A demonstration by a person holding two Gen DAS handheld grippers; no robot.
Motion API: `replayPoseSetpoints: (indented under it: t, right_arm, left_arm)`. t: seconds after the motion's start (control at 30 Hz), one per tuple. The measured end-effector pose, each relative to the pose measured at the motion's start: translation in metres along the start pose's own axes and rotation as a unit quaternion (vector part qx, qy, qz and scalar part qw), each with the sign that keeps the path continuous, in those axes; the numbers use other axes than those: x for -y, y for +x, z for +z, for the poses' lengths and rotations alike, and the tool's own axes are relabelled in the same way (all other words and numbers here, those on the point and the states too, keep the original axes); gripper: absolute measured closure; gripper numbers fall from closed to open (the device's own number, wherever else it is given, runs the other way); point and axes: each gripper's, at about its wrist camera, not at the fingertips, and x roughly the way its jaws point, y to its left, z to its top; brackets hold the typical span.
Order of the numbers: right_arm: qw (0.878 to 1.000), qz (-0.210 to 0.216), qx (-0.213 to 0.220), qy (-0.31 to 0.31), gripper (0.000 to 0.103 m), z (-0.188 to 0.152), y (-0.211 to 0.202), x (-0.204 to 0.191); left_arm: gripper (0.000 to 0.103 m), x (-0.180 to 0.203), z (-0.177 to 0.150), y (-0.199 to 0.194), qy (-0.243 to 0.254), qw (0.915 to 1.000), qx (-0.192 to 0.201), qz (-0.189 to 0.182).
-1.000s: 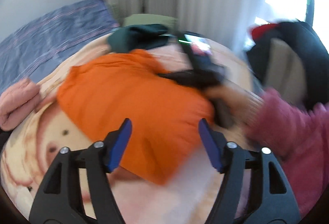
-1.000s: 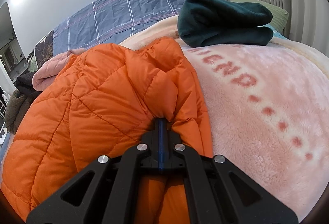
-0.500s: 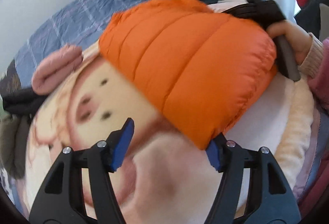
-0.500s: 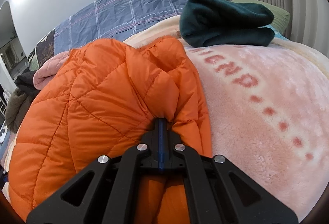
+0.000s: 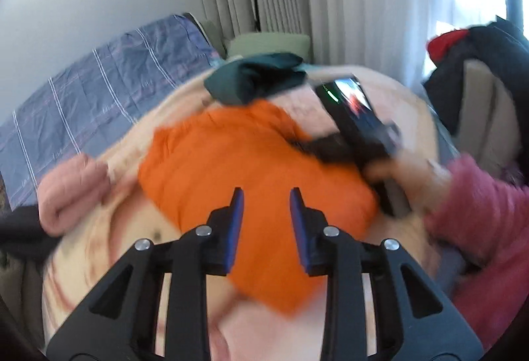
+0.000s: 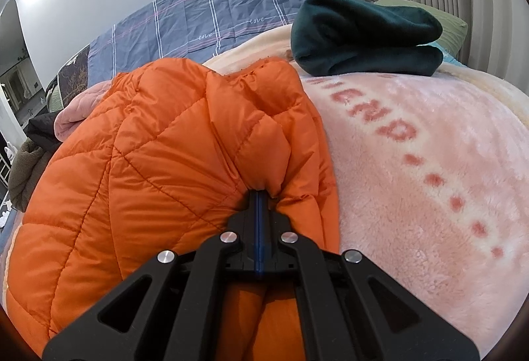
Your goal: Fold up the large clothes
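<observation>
The puffy orange quilted down jacket (image 6: 158,169) lies bunched on a fluffy pink plush blanket with red lettering (image 6: 429,162) that covers the bed, and everything else is placed here from that jacket. The right tool (image 6: 260,195) has its two black fingers pressed fully together on a pinch of the jacket's fabric at its near right edge, the cloth puckering out around the tips. In the left wrist view, which is smeared by motion, the left tool (image 5: 266,205) hangs above the jacket's near side with its blue-padded fingers (image 5: 235,222) partly apart; its jaws have just been closing, and no cloth sits between them. Beyond the jacket's far edge rests a folded dark green fleece garment (image 6: 363,36), apart from it. To the jacket's far left a rolled pale pink garment (image 5: 72,192) lies just beside it. Behind both stretches a blue-grey checked bedsheet (image 6: 215,20). At the jacket's right side in the left wrist view, a hand (image 5: 406,175) in a dark pink fuzzy sleeve (image 5: 489,208) grips the right tool's black handle.
</observation>
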Motion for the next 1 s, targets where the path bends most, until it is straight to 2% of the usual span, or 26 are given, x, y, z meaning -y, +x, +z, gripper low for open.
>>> replayPoseSetpoints:
  t: [0.03, 0.1, 0.17, 0.2, 0.3, 0.37, 0.43, 0.53, 0.6, 0.7, 0.77, 0.8, 0.83, 0.9, 1.0]
  right_arm:
    - [1.000, 0.000, 0.000, 0.000, 0.103, 0.000, 0.000, 0.000]
    - [1.000, 0.001, 0.000, 0.000, 0.103, 0.000, 0.000, 0.000]
    - [1.000, 0.001, 0.000, 0.003, 0.103, 0.000, 0.000, 0.001]
    - [1.000, 0.002, -0.001, 0.008, 0.103, 0.000, 0.000, 0.003]
    - [1.000, 0.011, -0.003, 0.011, 0.103, 0.000, 0.001, 0.004]
    - [1.000, 0.004, -0.002, 0.002, 0.103, 0.000, 0.000, 0.001]
    - [1.000, 0.001, 0.001, 0.001, 0.103, -0.001, -0.001, 0.000]
    - [1.000, 0.008, 0.000, 0.008, 0.103, 0.000, 0.000, 0.003]
    - [1.000, 0.007, 0.000, 0.007, 0.103, 0.000, 0.001, 0.004]
    - [1.000, 0.008, 0.001, 0.008, 0.103, 0.001, 0.001, 0.005]
    - [1.000, 0.008, 0.001, 0.008, 0.103, 0.000, 0.001, 0.004]
    - [1.000, 0.007, 0.001, 0.008, 0.103, 0.000, 0.001, 0.004]
    - [1.000, 0.006, 0.000, 0.009, 0.103, 0.000, 0.001, 0.005]
    - [1.000, 0.003, -0.003, 0.012, 0.103, 0.000, 0.003, 0.005]
    - [1.000, 0.002, -0.004, 0.010, 0.103, 0.000, 0.003, 0.005]
  left_arm:
    - [0.076, -0.009, 0.009, 0.017, -0.009, 1.0000, -0.002, 0.000]
    - [0.076, -0.030, 0.015, 0.063, -0.041, 0.9986, -0.031, -0.013]
    - [0.076, -0.045, -0.001, 0.118, -0.068, 0.9934, -0.087, -0.031]
    - [0.076, -0.049, -0.013, 0.131, -0.076, 0.9931, -0.075, -0.049]
    - [0.076, -0.055, -0.026, 0.136, -0.103, 0.9893, -0.078, -0.067]
    - [0.076, -0.050, -0.023, 0.132, -0.086, 0.9914, -0.084, -0.054]
    - [0.077, -0.046, -0.014, 0.128, -0.077, 0.9916, -0.092, -0.049]
    - [0.069, -0.051, 0.010, 0.120, -0.077, 0.9925, -0.072, -0.062]
    - [0.065, -0.057, 0.035, 0.124, -0.060, 0.9961, -0.048, -0.044]
    - [0.059, -0.067, 0.064, 0.149, -0.057, 0.9970, -0.044, -0.030]
    - [0.053, -0.072, 0.075, 0.177, -0.041, 0.9973, -0.059, 0.014]
    - [0.051, -0.072, 0.075, 0.194, -0.026, 0.9959, -0.075, 0.043]
    - [0.044, -0.072, 0.066, 0.223, -0.002, 0.9917, -0.109, 0.068]
    - [0.044, -0.074, 0.053, 0.246, -0.014, 0.9897, -0.128, 0.062]
    - [0.045, -0.070, 0.047, 0.249, -0.009, 0.9880, -0.137, 0.070]
